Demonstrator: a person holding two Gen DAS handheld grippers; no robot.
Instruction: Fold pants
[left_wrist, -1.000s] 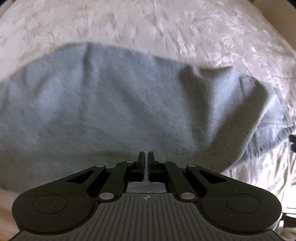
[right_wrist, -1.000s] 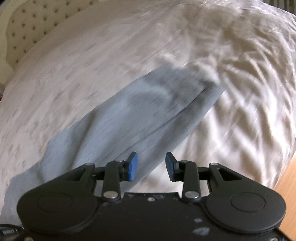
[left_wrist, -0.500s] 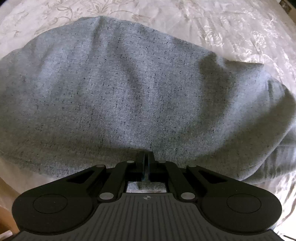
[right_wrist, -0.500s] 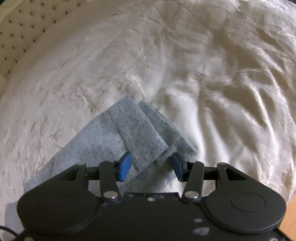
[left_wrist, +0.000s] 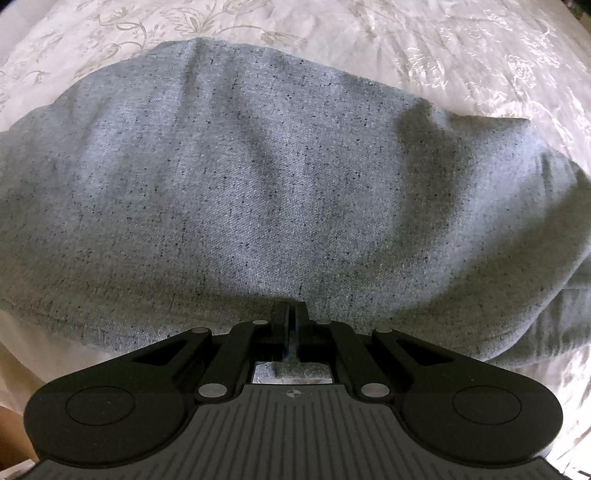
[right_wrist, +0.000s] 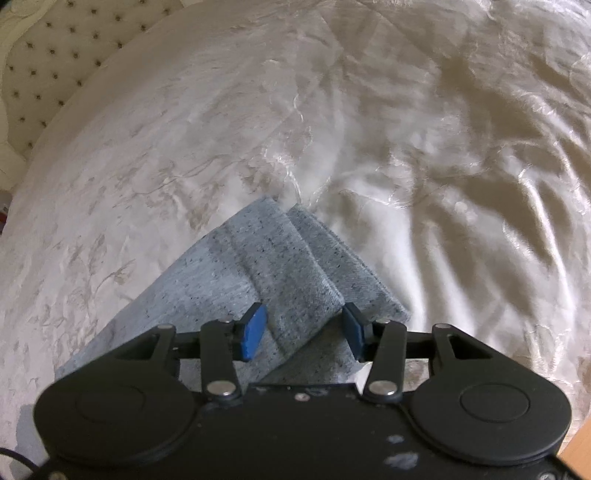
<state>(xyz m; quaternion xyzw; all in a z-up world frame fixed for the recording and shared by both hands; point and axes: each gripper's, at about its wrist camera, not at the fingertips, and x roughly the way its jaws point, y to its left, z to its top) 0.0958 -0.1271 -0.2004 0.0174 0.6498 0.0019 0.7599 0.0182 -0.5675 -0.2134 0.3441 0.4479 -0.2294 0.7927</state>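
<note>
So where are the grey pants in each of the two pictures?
Left wrist view: the grey pants fill the middle, edge to edge; the left gripper is shut on their near edge.
Right wrist view: only the leg ends show, low in the middle, between the open pads of the right gripper.
Shared landmark: the cream flowered bedspread under the pants in both.
</note>
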